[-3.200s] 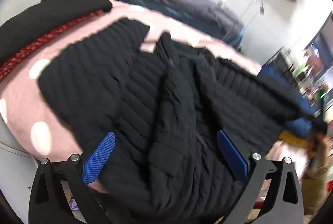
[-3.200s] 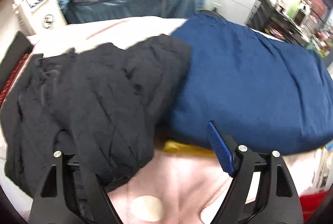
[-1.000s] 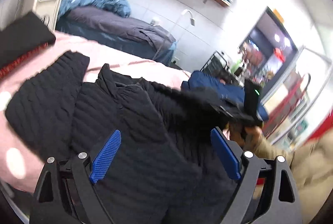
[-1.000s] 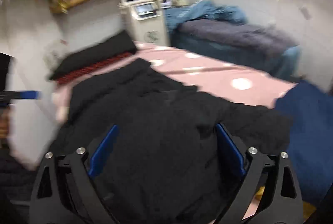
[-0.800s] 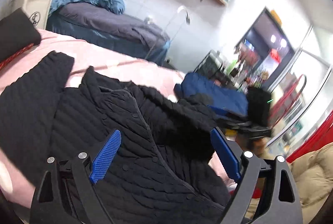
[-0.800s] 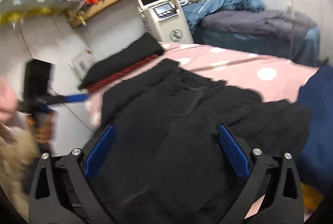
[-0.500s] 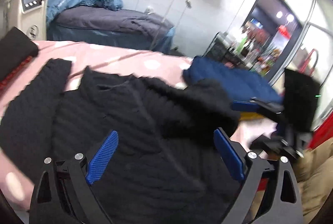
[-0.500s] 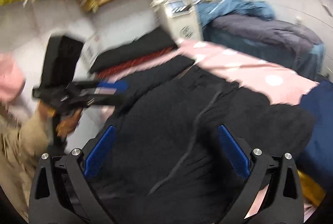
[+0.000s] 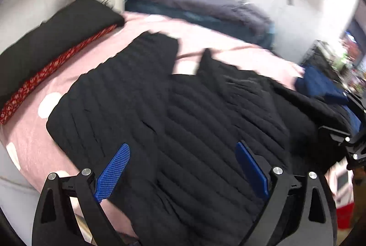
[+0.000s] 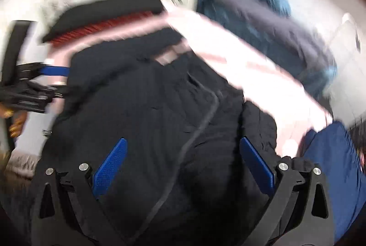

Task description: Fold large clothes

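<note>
At far left in our left wrist view, a folded black item with a red patterned edge (image 9: 45,56) lies on the pink polka-dot bed (image 9: 29,131). Beside it, the black quilted jacket (image 9: 194,122) is spread flat across the bed, one sleeve reaching toward the far left and its collar pointing away from us. Our left gripper (image 9: 181,168) hovers over the jacket's near part, its blue fingers (image 9: 113,172) spread wide apart and holding nothing. At the right edge, a dark blue garment (image 9: 320,85) lies next to the jacket.

Our right wrist view is blurred. The left gripper shows again at its left edge. Our right gripper (image 10: 183,166) hangs over the middle of the jacket (image 10: 160,108), its fingers (image 10: 257,166) also wide apart and empty, with the blue garment (image 10: 331,166) at right
</note>
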Demonstrator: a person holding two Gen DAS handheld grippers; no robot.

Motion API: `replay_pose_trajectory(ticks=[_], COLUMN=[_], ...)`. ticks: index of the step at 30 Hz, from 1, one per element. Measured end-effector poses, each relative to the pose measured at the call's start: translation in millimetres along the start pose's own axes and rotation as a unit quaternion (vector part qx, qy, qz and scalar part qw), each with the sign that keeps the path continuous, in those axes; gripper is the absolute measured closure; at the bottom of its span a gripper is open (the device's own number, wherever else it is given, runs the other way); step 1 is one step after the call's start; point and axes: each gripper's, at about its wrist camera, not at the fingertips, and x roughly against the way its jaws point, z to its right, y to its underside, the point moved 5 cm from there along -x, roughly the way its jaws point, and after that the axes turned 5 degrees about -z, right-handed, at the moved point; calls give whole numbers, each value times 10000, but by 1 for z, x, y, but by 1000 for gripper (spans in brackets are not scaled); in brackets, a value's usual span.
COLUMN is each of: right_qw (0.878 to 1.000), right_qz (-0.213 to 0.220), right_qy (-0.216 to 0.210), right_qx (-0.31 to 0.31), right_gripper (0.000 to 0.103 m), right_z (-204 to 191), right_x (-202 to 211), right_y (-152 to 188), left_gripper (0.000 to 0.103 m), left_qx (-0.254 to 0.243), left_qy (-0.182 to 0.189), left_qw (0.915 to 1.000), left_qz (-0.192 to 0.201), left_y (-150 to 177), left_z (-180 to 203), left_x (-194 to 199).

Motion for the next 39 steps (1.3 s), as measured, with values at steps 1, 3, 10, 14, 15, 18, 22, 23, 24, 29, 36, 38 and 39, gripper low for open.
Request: replay_pose_trajectory(ticks=[1,3,10,14,15,18,22,23,24,29,36,38,39], right_qw=[9994,9847,9696,9514,9526,9655,9715,9755,9764,9575,8973,8628,8492], right_qz=[-210,-852,-807,-914,-1191,-1735,-1290,-1012,-741,876,1977,1802,1576], right_qy=[-130,-742,868,2635,2470,1191,1161,672,314,-165,354,129,289], right_qx=[-247,-1328,-2141,-1306,-1315,-1537,-1615,-1834,-2006,-2743,-3932,-4721,-5032], right_gripper=[6,7,19,12,12,37,89,91,92,93,93,91,81], right_z=[11,55,171,198,201,192,184,183,183,220,309,335,346], right_x=[-14,-51,-30,-14,-24,-52,-38,-26,-12,98,192,180,164], right_y=[-8,-19,3,31,40,60,57,54,51,39,96,134,157], left_gripper=[12,12,12,15,32,41,80,86,88,91,75,31,5], left_qx=[27,-156,-1325,-1147,-1058,-1219,-1524,-1523,-1487,-1281,-402,-544,-558], left_qy=[-13,437,39,-64,-2,-338,-546,-475,-363,-642,-473,-645,-782], left_qw=[10000,9989,9908,9902,9882,9861,9838,9849,9869,9885,9947,9931,9921], left_qz=[-22,30,-282,-792,-1107,-1076,-775,-675,-506,482,825,820,809], left_y=[-11,-36,-103,-124,-123,-116,-112,-114,-119,-171,-248,-245,-238], left_z=[0,14,67,76,78,82,77,75,72,74,81,94,101], left_x=[-8,-18,-102,-163,-182,-200,-177,-167,-152,-89,-63,-73,-79])
